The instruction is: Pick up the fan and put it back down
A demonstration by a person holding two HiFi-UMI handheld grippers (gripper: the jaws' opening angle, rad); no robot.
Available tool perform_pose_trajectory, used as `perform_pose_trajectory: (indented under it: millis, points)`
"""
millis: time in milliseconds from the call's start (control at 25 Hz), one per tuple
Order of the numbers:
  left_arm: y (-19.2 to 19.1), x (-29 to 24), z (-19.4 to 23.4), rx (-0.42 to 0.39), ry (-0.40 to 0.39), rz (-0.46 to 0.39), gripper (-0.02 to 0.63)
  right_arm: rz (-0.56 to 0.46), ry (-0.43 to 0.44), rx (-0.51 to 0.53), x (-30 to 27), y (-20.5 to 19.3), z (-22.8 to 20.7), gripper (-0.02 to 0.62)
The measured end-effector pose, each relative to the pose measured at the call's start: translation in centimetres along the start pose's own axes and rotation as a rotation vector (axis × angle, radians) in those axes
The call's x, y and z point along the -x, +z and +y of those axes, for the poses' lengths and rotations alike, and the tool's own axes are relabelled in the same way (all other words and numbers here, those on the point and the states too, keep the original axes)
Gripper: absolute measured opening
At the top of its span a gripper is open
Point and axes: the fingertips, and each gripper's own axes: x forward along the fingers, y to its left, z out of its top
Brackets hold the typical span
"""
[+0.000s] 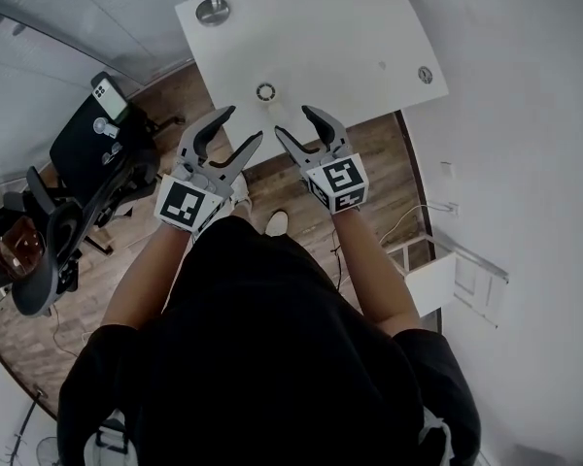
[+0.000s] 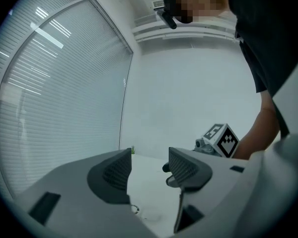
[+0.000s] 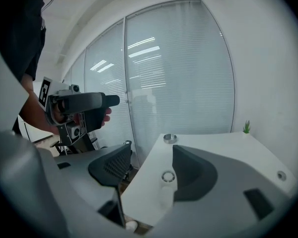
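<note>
White desk point(image 1: 350, 27) at frame top; near its lower edge a small ringed white piece, possibly the fan point(image 1: 265, 92).
Gaping and empty, left tongs point(image 1: 243, 124) and right tongs point(image 1: 292, 120) poised just below it, seemingly to close in from both sides.

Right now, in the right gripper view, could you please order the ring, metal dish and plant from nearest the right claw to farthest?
1. ring, straight ahead, near edge.
2. metal dish, far left corner.
3. plant, far right corner.
</note>
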Motion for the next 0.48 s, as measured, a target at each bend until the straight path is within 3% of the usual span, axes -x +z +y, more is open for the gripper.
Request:
perform_pose_trajectory:
  millis: [80,240,480]
  points:
    - [-0.8,-0.6,1.0,0.005,-0.012,0.014,0.244,0.024,-0.012,-0.011,-1.2,-0.9,-0.5,0.268]
    - [-0.4,-2.1,2.2,0.013,-0.043,-0.056,0.244,0.065,-0.048,-0.037,-2.8,-2.7,-1.5,0.268]
    - [-2.7,-3.6,3.7,0.045,-0.082,-0.040,0.244,0.137,-0.096,-0.069,-5.1,-5.3,-2.9,0.272]
